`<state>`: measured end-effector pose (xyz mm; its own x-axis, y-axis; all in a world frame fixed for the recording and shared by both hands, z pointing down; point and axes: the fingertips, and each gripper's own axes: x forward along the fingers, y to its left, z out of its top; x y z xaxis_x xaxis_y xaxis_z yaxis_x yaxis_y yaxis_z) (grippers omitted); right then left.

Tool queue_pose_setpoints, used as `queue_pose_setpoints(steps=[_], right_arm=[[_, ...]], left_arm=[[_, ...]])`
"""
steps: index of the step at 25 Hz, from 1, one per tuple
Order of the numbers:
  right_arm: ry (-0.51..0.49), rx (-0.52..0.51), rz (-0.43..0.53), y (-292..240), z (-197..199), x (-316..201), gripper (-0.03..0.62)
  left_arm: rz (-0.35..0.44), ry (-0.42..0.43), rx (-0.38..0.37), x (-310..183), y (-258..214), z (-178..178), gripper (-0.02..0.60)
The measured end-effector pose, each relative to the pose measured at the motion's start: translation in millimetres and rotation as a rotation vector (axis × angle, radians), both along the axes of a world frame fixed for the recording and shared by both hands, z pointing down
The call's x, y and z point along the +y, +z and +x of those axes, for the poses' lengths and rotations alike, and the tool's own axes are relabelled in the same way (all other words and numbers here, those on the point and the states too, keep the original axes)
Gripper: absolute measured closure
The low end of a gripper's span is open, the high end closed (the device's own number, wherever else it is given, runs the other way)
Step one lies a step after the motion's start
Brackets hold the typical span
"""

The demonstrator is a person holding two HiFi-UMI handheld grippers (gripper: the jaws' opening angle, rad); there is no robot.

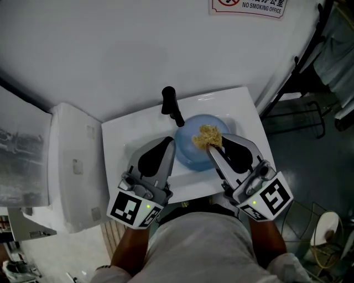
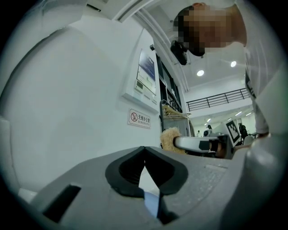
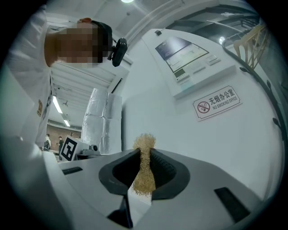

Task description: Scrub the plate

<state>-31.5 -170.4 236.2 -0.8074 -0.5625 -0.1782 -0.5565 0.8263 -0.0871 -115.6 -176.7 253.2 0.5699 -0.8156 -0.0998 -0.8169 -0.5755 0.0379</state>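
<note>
A round blue plate [image 1: 193, 157] lies in the white sink [image 1: 119, 138], under the black faucet [image 1: 172, 106]. My right gripper [image 1: 211, 147] [image 3: 144, 152] is shut on a tan scrub sponge [image 1: 208, 135] [image 3: 145, 173], held over the plate's far part. The sponge's frizzy top sticks out above the pads. My left gripper [image 1: 172, 142] [image 2: 144, 150] is shut, its tips meeting with nothing between them, by the plate's left rim. A blue sliver of the plate [image 2: 151, 204] shows through the gap behind the tips. The left gripper view also catches the sponge [image 2: 169, 139] in the right gripper [image 2: 198, 143].
A white wall stands right behind the sink, with a no-smoking sign [image 1: 249, 5] [image 3: 217, 103]. A white boxy unit [image 1: 72, 166] adjoins the sink on the left. Dark metal frames and a rack [image 1: 310, 105] stand to the right.
</note>
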Motion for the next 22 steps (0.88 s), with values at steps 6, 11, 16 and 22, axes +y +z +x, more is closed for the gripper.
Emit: queue_pose_setpoints(steps=[6,11,16,22], right_arm=[[-0.008,0.001,0.006,0,-3,5,0.533],[-0.011,0.014,0.003,4,-5,7,0.533],[-0.008,0.011,-0.001,5,-2,9,0.533],[-0.015,0.008,-0.007,7,-4,11,0.533]], left_arm=[[0.012,0.004,0.009,3,-5,3,0.565],[0.014,0.006,0.012,4,-6,4,0.565],[0.019,0.01,0.011,6,-8,7,0.565],[0.02,0.007,0.005,10,-8,7,0.565]])
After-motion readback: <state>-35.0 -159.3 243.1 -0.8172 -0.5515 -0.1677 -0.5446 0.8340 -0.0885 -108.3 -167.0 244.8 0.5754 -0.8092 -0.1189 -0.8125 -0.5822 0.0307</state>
